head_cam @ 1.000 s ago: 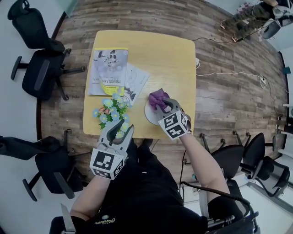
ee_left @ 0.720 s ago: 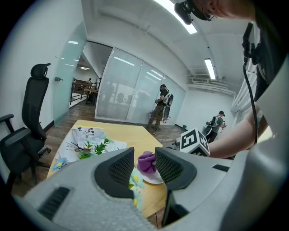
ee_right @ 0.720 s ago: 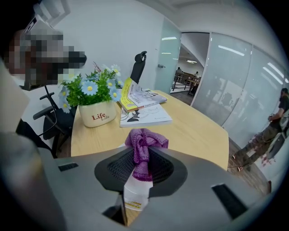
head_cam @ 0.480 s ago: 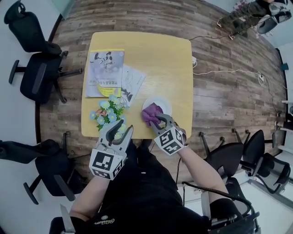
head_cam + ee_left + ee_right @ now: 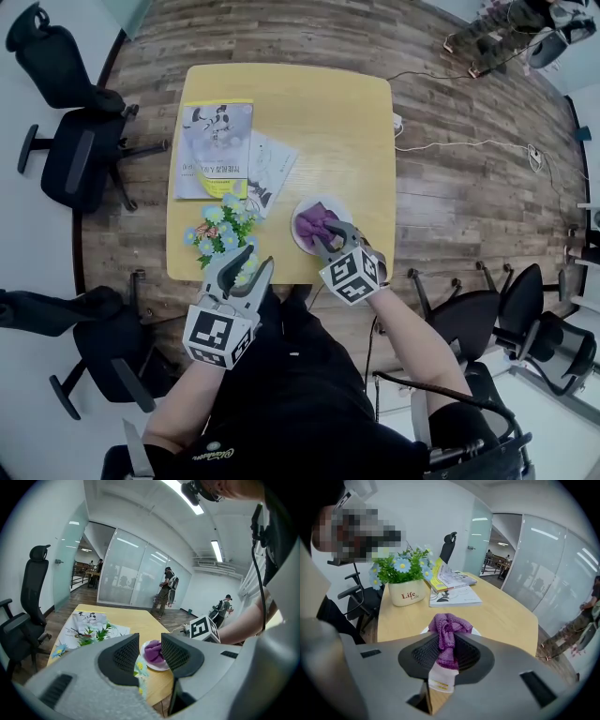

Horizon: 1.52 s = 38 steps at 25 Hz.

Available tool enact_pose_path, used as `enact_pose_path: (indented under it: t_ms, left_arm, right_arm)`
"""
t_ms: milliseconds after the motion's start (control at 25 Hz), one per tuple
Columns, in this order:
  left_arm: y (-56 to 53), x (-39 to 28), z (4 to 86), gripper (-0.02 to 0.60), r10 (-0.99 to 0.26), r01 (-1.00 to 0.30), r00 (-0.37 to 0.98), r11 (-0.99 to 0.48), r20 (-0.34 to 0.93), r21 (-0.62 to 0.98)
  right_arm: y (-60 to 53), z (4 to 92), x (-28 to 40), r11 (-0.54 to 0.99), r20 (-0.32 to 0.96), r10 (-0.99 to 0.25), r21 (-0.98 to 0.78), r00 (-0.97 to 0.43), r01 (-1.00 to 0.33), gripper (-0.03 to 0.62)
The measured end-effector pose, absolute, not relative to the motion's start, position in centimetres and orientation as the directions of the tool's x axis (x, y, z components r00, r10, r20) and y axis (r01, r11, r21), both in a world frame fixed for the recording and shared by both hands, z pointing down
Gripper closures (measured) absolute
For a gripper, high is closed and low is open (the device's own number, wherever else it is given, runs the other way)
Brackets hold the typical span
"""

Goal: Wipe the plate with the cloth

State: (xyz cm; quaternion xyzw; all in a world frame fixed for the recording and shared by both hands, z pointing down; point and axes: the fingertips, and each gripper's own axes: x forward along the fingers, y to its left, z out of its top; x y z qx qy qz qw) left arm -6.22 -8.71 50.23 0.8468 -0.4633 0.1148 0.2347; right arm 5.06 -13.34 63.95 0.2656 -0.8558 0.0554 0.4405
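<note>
**Purple cloth held on the white plate**

The right gripper (image 5: 325, 236) is clamping a crumpled purple knitted cloth (image 5: 446, 629) between its 2 jaws, with a white label (image 5: 440, 680) hanging from the cloth's near end. The cloth is resting on a small round white plate (image 5: 298, 236). The plate is sitting near the front edge of the square yellow wooden table (image 5: 319, 112), toward its right side. The left gripper (image 5: 242, 269) is hovering at the table's front edge, its jaws partly apart and gripping nothing. Just left of the plate, a white pot of blue and white artificial flowers (image 5: 223, 231) is standing upright. Beyond the pot, 2 printed booklets (image 5: 216, 141) are lying flat with their edges overlapping.
</note>
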Motion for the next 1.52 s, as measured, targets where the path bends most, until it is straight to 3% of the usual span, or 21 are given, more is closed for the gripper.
enact_pose_path:
  t_ms: [400,1080,1520]
  left_arm:
    - [-8.5,-6.7,50.5,0.431,-0.733,-0.844,0.536,-0.450,0.418,0.292]
    - [-8.8,-5.8,50.6,0.431,-0.721,-0.832,0.555,-0.471,0.415,0.294]
    - [-8.5,-5.8,50.5,0.431,-0.722,-0.836,0.549,-0.466,0.421,0.291]
  right_arm:
    - [-18.3,63.3,6.5,0.815,0.779,-0.473,0.210,-0.411,-0.540,0.519]
    - [-8.8,63.7,6.2,0.890,0.800,-0.357,0.134,-0.483,-0.437,0.519]
    - [-15.0,63.3,8.4,0.828,0.784,-0.461,0.212,-0.416,-0.520,0.519]
